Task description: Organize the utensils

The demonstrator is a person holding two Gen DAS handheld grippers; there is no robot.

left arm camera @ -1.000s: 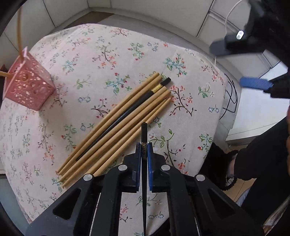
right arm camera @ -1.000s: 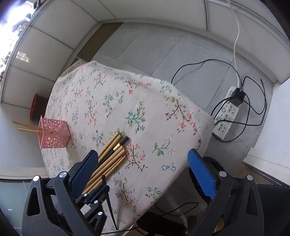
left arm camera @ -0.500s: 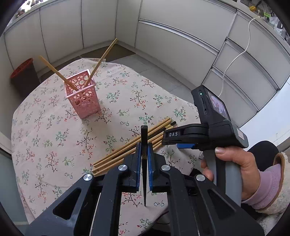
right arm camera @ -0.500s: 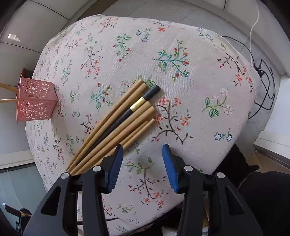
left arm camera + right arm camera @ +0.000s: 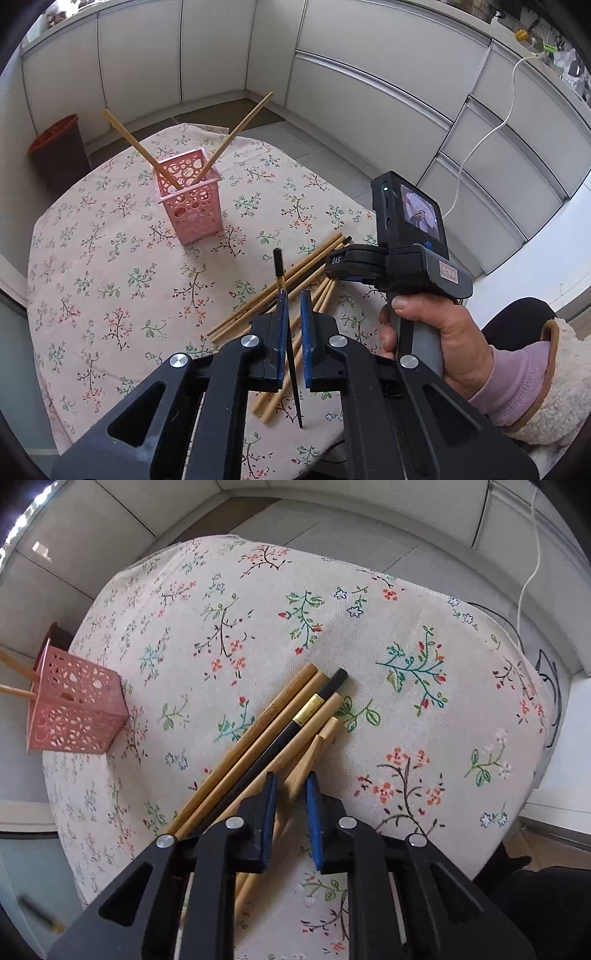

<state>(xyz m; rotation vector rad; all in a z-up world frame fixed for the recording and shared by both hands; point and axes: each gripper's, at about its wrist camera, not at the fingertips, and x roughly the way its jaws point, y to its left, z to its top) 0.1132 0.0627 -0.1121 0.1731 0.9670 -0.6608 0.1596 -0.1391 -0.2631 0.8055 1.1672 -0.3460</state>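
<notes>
My left gripper (image 5: pixel 293 306) is shut on a black chopstick (image 5: pixel 277 260) and holds it above the floral tablecloth (image 5: pixel 110 280). The pink perforated basket (image 5: pixel 192 206) stands further back with two wooden chopsticks (image 5: pixel 140 147) leaning out of it. A bundle of wooden chopsticks (image 5: pixel 258 734) and one black chopstick with a gold band (image 5: pixel 317 701) lies on the cloth. My right gripper (image 5: pixel 291 779) is down on the bundle's right side. Its jaws are closing on a wooden chopstick (image 5: pixel 317 738), which sits skewed between the pads. The pink basket (image 5: pixel 77 716) is far left there.
A person's hand (image 5: pixel 443 332) in a pink sleeve holds the right gripper's handle close beside my left gripper. A red-rimmed bin (image 5: pixel 59 147) stands on the floor behind the table. White cabinets (image 5: pixel 369 110) line the walls. Cables (image 5: pixel 546 679) lie beyond the table's right edge.
My left gripper rose and tilted up with the black chopstick, bringing the basket into view. My right gripper came down over the bundle and its wide-open jaws closed around a wooden chopstick.
</notes>
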